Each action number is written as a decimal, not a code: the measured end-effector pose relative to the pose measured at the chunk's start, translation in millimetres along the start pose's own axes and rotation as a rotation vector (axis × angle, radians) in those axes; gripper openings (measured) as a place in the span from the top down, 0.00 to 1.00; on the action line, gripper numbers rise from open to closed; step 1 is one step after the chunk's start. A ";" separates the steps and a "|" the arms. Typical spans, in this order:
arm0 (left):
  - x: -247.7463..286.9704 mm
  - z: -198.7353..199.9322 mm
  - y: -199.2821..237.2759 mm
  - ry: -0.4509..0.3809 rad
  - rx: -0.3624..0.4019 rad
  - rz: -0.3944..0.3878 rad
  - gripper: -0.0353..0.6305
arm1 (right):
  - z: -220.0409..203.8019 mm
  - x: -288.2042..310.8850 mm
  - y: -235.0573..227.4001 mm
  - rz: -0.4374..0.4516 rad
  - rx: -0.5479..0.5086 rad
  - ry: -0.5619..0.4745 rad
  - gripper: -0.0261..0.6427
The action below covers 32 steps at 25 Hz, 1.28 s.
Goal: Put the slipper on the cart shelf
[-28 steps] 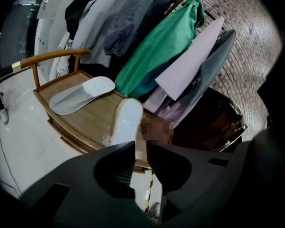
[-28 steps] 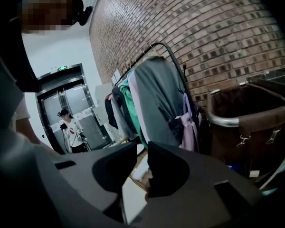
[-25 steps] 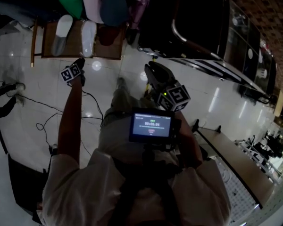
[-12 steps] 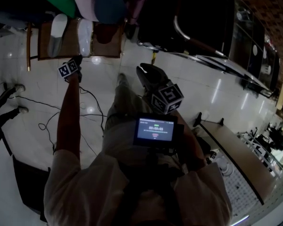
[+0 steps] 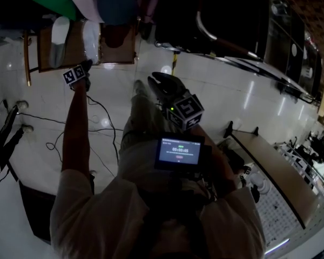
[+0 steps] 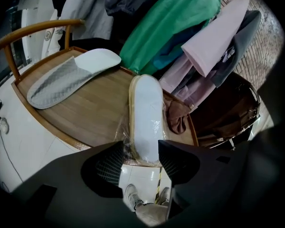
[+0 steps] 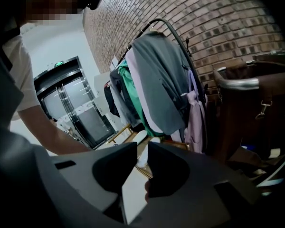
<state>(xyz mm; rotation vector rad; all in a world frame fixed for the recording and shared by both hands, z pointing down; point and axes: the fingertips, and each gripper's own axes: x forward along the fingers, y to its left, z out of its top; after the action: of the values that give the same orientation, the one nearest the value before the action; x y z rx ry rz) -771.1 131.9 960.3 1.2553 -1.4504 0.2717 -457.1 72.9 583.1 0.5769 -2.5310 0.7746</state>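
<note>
- Head view: the left tool [image 5: 84,68] reaches out on a bare arm to the near edge of the wooden cart shelf [image 5: 117,48]. Two pale slippers lie on that shelf. The right tool [image 5: 157,83] hangs well short of the shelf, above the tiled floor [image 5: 216,90].
- Left gripper view: the left tool's jaws stand spread and have just been opening. The plastic-wrapped slipper [image 6: 146,113] lies on the shelf, its near end between the jaws, with no pad pressing it. The second slipper [image 6: 69,77] lies at the shelf's left side. Hanging clothes [image 6: 180,23] crowd the shelf's back edge.
- Right gripper view: the right tool [image 7: 141,148] has a narrow gap between its jaws and nothing in it. The shelf shows far off, below the clothes.
</note>
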 end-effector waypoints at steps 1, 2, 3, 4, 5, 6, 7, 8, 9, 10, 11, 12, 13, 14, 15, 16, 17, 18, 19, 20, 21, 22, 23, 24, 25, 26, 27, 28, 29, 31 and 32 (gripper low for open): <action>3.1 -1.3 1.0 0.009 0.000 0.001 0.60 | -1.4 -0.6 -0.1 -0.002 0.006 -0.003 0.84; 6.3 -2.2 2.3 0.018 0.000 0.006 0.60 | -3.3 -1.0 -1.1 -0.005 0.012 -0.008 0.84; 9.4 -3.0 4.4 0.025 -0.001 0.012 0.60 | -5.6 -1.4 -2.8 -0.008 0.018 -0.012 0.84; 12.3 -3.7 6.7 0.029 -0.004 0.018 0.60 | -8.0 -1.8 -4.4 -0.011 0.023 -0.013 0.84; 15.0 -4.4 8.2 0.030 -0.008 0.020 0.60 | -9.7 -2.4 -5.4 -0.016 0.027 -0.011 0.84; 17.4 -4.9 8.3 0.032 -0.011 0.019 0.60 | -10.6 -3.1 -6.0 -0.021 0.028 -0.004 0.84; 19.4 -4.9 5.8 0.037 -0.011 0.012 0.60 | -11.4 -3.9 -6.5 -0.027 0.028 0.002 0.84; 21.4 -4.2 1.1 0.045 -0.009 0.001 0.60 | -12.7 -4.7 -7.3 -0.032 0.029 0.006 0.84; 23.7 -3.7 -3.6 0.058 -0.003 -0.008 0.60 | -14.3 -5.3 -8.3 -0.035 0.029 0.008 0.84; 26.0 -4.2 -7.7 0.076 0.005 -0.012 0.60 | -15.5 -5.9 -9.2 -0.037 0.030 0.009 0.84; 28.3 -5.4 -10.7 0.096 0.012 -0.011 0.62 | -15.9 -6.6 -9.8 -0.038 0.035 0.010 0.84; 30.6 -6.8 -12.8 0.115 0.018 -0.008 0.63 | -15.7 -7.1 -10.4 -0.040 0.041 0.012 0.84; 32.7 -8.0 -14.3 0.130 0.020 -0.006 0.65 | -15.7 -7.4 -11.1 -0.042 0.046 0.015 0.84; 34.5 -8.8 -15.3 0.142 0.014 -0.007 0.67 | -16.6 -7.5 -11.8 -0.044 0.049 0.017 0.84; 35.7 -9.3 -15.9 0.149 0.000 -0.011 0.68 | -18.2 -7.4 -12.3 -0.045 0.052 0.020 0.84; 36.1 -9.2 -16.0 0.152 -0.022 -0.018 0.70 | -20.0 -7.1 -12.6 -0.045 0.054 0.022 0.84; 35.7 -8.6 -15.5 0.150 -0.052 -0.028 0.74 | -21.5 -6.8 -12.7 -0.046 0.056 0.024 0.84; 34.8 -7.7 -14.1 0.142 -0.086 -0.039 0.79 | -22.4 -6.7 -12.7 -0.046 0.058 0.025 0.84; 33.9 -6.7 -11.9 0.130 -0.121 -0.051 0.82 | -22.8 -6.8 -12.5 -0.046 0.060 0.025 0.84; 33.0 -5.7 -9.9 0.115 -0.154 -0.066 0.83 | -23.5 -7.2 -12.3 -0.045 0.061 0.026 0.84; 31.2 -4.9 -10.1 0.101 -0.184 -0.087 0.85 | -24.9 -7.8 -12.3 -0.045 0.062 0.028 0.84; 28.0 -4.5 -13.6 0.092 -0.215 -0.112 0.85 | -26.4 -8.5 -12.3 -0.044 0.063 0.029 0.84; 23.7 -4.3 -18.8 0.087 -0.244 -0.137 0.86 | -27.7 -9.1 -12.2 -0.043 0.063 0.030 0.84; 19.2 -4.0 -22.8 0.082 -0.267 -0.158 0.87 | -28.2 -9.7 -12.0 -0.040 0.062 0.029 0.84; 14.9 -3.8 -24.7 0.078 -0.285 -0.171 0.87 | -27.9 -10.2 -11.6 -0.038 0.060 0.026 0.84; 10.2 -3.8 -26.2 0.074 -0.301 -0.181 0.87 | -27.0 -10.7 -11.0 -0.037 0.058 0.024 0.84; 4.9 -3.8 -29.2 0.072 -0.319 -0.195 0.87 | -26.2 -11.3 -10.6 -0.036 0.056 0.021 0.84; -0.8 -3.6 -32.4 0.067 -0.338 -0.209 0.87 | -25.4 -12.0 -10.2 -0.035 0.054 0.018 0.84; -6.1 -3.4 -34.0 0.059 -0.356 -0.218 0.88 | -23.9 -12.9 -9.5 -0.034 0.054 0.014 0.84; -15.2 -3.9 -33.0 0.041 -0.380 -0.222 0.88 | -18.5 -15.4 -7.2 -0.031 0.053 0.000 0.84; -20.6 -4.2 -34.9 0.035 -0.387 -0.227 0.88 | -16.0 -17.2 -6.0 -0.030 0.051 -0.009 0.84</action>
<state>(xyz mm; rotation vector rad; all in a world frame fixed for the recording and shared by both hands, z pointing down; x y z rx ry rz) -745.5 131.8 928.6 1.0768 -1.2437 -0.1355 -435.6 82.3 588.9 0.6343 -2.5113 0.8293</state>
